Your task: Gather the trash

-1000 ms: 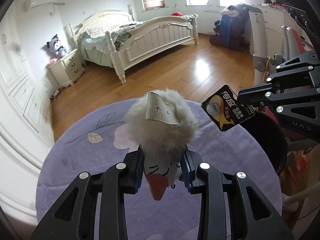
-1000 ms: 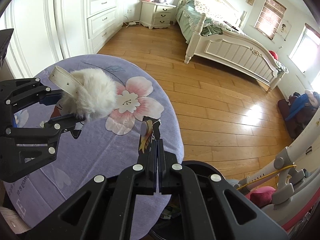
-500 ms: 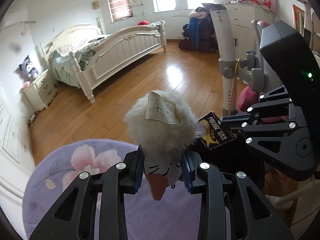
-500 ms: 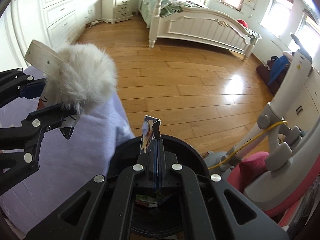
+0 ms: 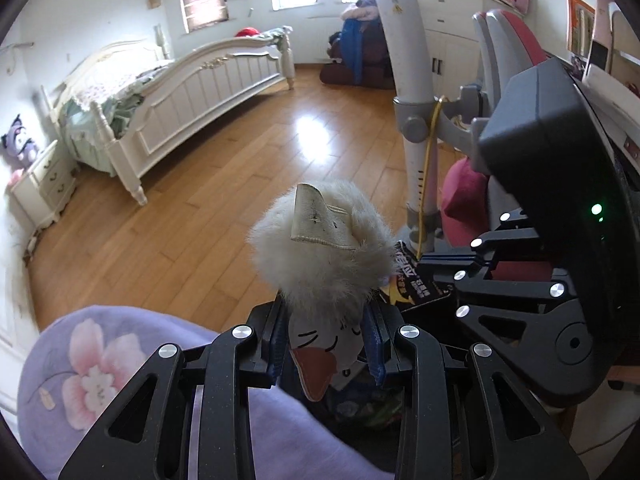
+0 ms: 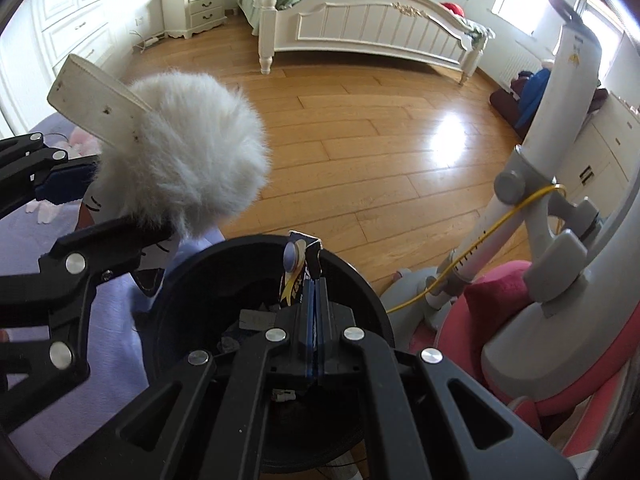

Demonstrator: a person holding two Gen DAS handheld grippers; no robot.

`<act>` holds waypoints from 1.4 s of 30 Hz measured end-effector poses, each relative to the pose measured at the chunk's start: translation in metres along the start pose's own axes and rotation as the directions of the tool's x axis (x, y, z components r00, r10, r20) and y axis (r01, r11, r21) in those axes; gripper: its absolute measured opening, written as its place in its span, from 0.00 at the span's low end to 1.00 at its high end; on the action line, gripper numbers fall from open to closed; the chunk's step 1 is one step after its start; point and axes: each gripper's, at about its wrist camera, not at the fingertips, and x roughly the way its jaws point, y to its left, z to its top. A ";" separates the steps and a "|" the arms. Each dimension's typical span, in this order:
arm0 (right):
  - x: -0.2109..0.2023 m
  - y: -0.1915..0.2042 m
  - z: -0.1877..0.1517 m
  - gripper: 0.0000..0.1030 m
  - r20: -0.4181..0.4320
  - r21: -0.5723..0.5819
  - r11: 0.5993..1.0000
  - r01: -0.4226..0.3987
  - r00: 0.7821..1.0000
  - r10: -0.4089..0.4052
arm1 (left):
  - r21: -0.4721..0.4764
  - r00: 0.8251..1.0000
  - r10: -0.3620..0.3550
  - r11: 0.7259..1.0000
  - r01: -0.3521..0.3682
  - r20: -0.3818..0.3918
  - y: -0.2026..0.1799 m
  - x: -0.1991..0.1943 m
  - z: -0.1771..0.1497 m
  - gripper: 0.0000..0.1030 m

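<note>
My left gripper [image 5: 326, 344] angles downward, fingers partly closed on a fluffy white pom-pom toy [image 5: 324, 248] with a printed face, orange beak and a flat beige strap. At 3 o'clock, my right gripper [image 6: 316, 292], fingers fully closed, pinches a glossy black-and-yellow wrapper [image 6: 298, 272]; its print is probably Chinese. Both hang over the round black trash bin [image 6: 360, 280] beside the lilac floral table [image 5: 100, 360].
</note>
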 end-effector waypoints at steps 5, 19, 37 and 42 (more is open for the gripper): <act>0.019 -0.010 -0.009 0.03 -0.036 0.039 0.999 0.007 0.999 -0.005 | 0.014 0.999 -0.015 1.000 0.015 -0.031 -0.013 0.023 -0.002 0.45; 0.004 -0.007 -0.022 0.95 -0.014 0.156 0.987 0.048 0.999 -0.046 | -0.066 0.994 0.096 0.993 -0.093 0.046 0.010 -0.017 -0.004 0.92; -0.085 0.110 0.011 0.95 0.129 -0.002 1.000 0.031 0.991 -0.031 | -0.219 0.932 0.328 0.931 -0.292 0.152 0.091 -0.189 -0.072 0.95; -0.097 0.179 0.025 0.95 0.156 -0.089 0.996 -0.011 0.987 0.025 | -0.330 0.892 0.422 0.875 -0.353 0.163 0.139 -0.245 -0.104 0.95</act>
